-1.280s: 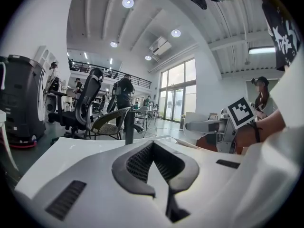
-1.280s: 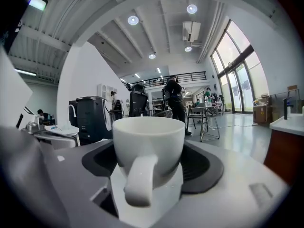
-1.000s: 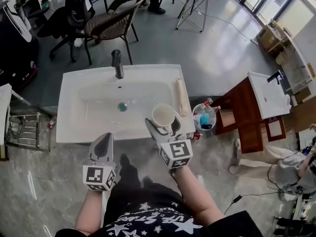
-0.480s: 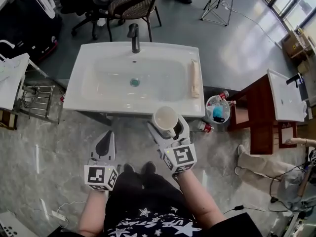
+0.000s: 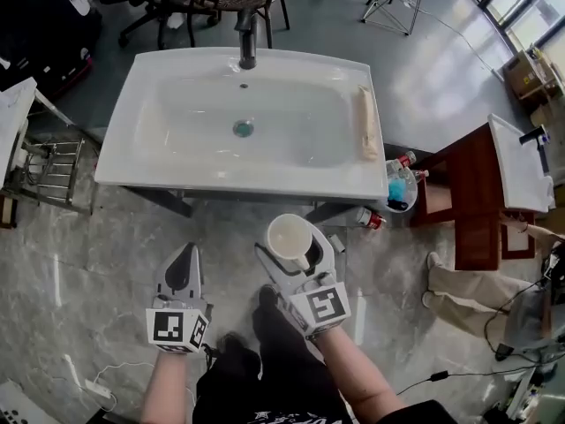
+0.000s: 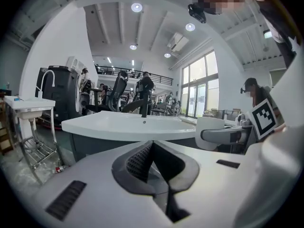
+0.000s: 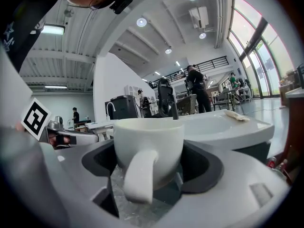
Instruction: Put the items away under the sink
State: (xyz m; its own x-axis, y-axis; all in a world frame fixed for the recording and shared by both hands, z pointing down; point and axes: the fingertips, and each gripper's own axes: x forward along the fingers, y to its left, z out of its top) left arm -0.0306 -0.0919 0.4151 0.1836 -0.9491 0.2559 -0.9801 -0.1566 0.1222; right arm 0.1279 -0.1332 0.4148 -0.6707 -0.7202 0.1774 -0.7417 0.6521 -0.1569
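Observation:
A white mug sits upright between the jaws of my right gripper, which is shut on it, handle toward the camera. I hold it in front of and below the front edge of the white sink. My left gripper is beside it on the left, jaws shut with nothing between them. The dark space under the sink shows only as a thin strip in the head view.
A tan cloth lies on the sink's right rim, and a black tap stands at the back. A bin with bottles and a wooden cabinet stand to the right, a metal rack to the left.
Both grippers have drawn back from over the sink basin and sunk to below its front edge. The mug stays in the right gripper.

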